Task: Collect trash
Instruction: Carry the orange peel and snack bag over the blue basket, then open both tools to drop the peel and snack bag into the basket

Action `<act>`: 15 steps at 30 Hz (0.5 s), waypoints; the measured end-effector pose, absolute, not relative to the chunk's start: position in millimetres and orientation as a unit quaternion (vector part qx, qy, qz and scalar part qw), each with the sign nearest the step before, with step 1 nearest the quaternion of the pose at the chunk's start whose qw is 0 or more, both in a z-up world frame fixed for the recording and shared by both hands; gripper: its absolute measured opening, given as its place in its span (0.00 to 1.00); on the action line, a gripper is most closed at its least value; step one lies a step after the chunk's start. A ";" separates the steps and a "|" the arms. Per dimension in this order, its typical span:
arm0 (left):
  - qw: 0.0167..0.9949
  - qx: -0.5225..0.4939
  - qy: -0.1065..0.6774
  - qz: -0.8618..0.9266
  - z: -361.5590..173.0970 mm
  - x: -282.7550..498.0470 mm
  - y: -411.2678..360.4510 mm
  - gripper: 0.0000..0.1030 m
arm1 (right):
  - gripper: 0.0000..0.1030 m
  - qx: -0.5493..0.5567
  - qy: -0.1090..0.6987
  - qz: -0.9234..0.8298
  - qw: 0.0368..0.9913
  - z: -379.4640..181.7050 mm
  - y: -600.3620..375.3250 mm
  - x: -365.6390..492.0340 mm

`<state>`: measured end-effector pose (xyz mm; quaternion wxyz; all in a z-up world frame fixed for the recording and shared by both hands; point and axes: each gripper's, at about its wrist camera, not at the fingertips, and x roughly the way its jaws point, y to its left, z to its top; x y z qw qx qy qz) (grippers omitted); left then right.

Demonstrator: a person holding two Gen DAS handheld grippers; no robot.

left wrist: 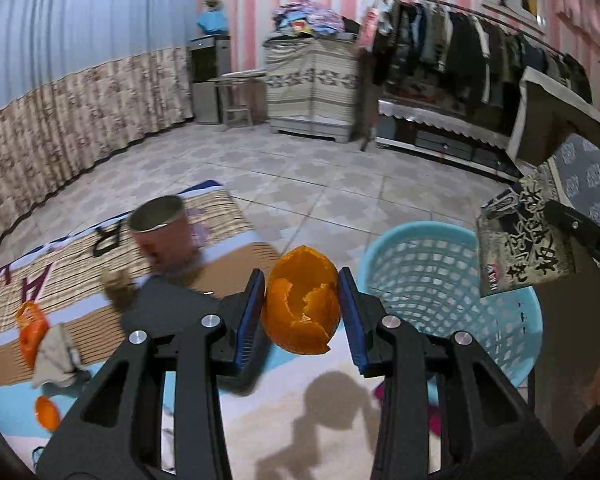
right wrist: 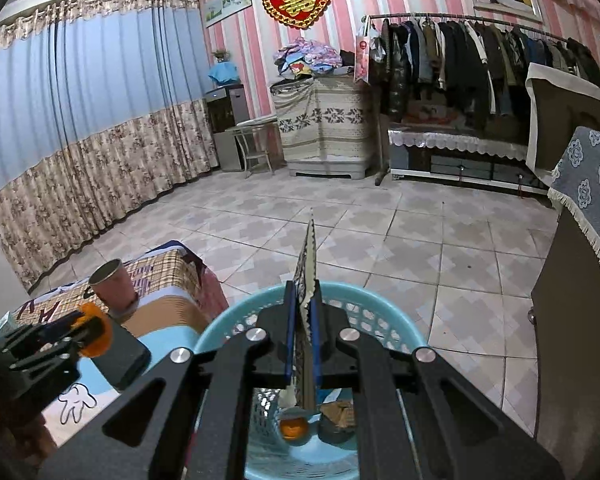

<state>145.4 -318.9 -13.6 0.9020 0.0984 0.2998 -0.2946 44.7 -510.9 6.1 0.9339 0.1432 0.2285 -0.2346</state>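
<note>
The left claw [left wrist: 302, 312] is clenched on a hollow orange peel [left wrist: 302, 300], just beside the light blue plastic lattice basket [left wrist: 440, 280]. The right claw [right wrist: 302, 340] pinches a flat printed foil wrapper [right wrist: 309, 256] above that basket [right wrist: 236, 320]. Only the right view shows inside it: an orange scrap [right wrist: 294, 428] and brown cardboard [right wrist: 340, 412]. A pink cup [left wrist: 162, 232] stands near the patterned counter's far edge [left wrist: 216, 196].

Two grippers work the scene: the left gripper [left wrist: 302, 304] carries one large orange peel [left wrist: 302, 300], the right gripper [right wrist: 302, 336] one flat printed wrapper [right wrist: 308, 264]. One light-blue basket [left wrist: 452, 280] stands beside one patterned mat [left wrist: 228, 216], which bears one pink cup [left wrist: 162, 230]. Two smaller orange peel scraps [left wrist: 30, 332] lie there, with one crumpled tissue [left wrist: 56, 356] among them.
</note>
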 end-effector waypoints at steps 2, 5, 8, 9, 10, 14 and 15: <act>0.900 0.101 0.301 -0.299 -17.2 144.2 -330.3 0.36 | 0.07 0.143 0.234 -0.239 0.932 0.4 -515.6 43.3; 0.896 0.105 0.303 -0.307 -21.4 142.5 -347.9 0.36 | 0.07 0.140 0.241 -0.247 0.928 -4.3 -521.4 42.8; 0.894 0.113 0.301 -0.311 -22.6 142.8 -358.5 0.36 | 0.07 0.144 0.244 -0.251 0.926 -7.9 -525.3 43.2; 0.893 0.115 0.302 -0.313 -23.7 142.1 -361.4 0.36 | 0.07 0.146 0.245 -0.251 0.925 -8.7 -526.6 43.8; 0.892 0.118 0.303 -0.315 -24.2 142.2 -365.5 0.36 | 0.07 0.149 0.247 -0.251 0.924 -10.7 -528.6 44.0; 0.886 0.125 0.305 -0.326 -27.3 139.8 -383.4 0.36 | 0.07 0.160 0.252 -0.249 0.921 -17.7 -532.4 44.6; 0.884 0.125 0.308 -0.330 -28.8 139.7 -388.1 0.36 | 0.07 0.163 0.253 -0.249 0.921 -18.6 -533.5 44.7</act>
